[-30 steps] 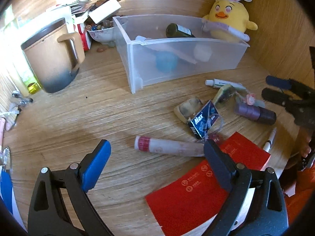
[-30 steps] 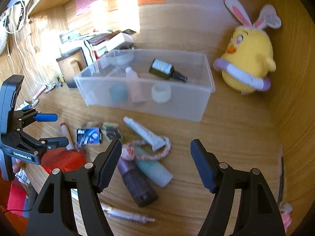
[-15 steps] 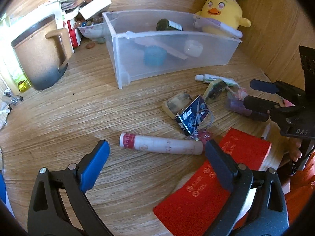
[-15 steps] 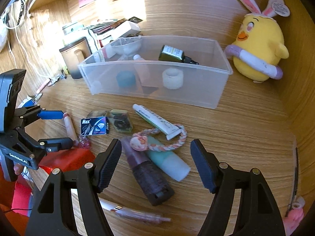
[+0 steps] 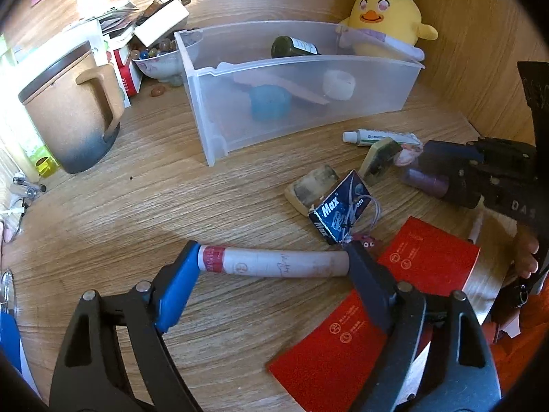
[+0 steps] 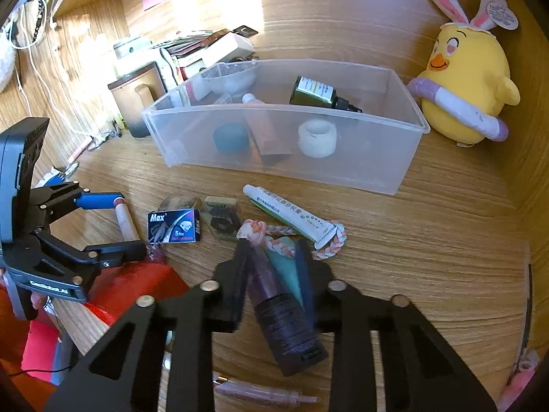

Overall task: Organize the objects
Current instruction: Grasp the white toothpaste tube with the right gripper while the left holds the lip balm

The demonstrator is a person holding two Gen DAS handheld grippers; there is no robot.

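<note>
My left gripper has its fingers at the two ends of a pale tube with a red cap lying on the wooden desk, gripping it lengthwise; it also shows in the right wrist view. My right gripper has closed around a dark purple bottle and a teal tube lying side by side. A clear plastic bin behind holds a dark bottle, a blue cap, a white ring and a tube.
Loose on the desk: a blue Max box, a white tube, a braided cord, two small blocks, red booklets, a pen. A yellow chick plush stands right, a brown mug left.
Both grippers moved forward and down and closed: the left onto the ends of the red-capped tube, the right around the purple bottle and teal tube.
</note>
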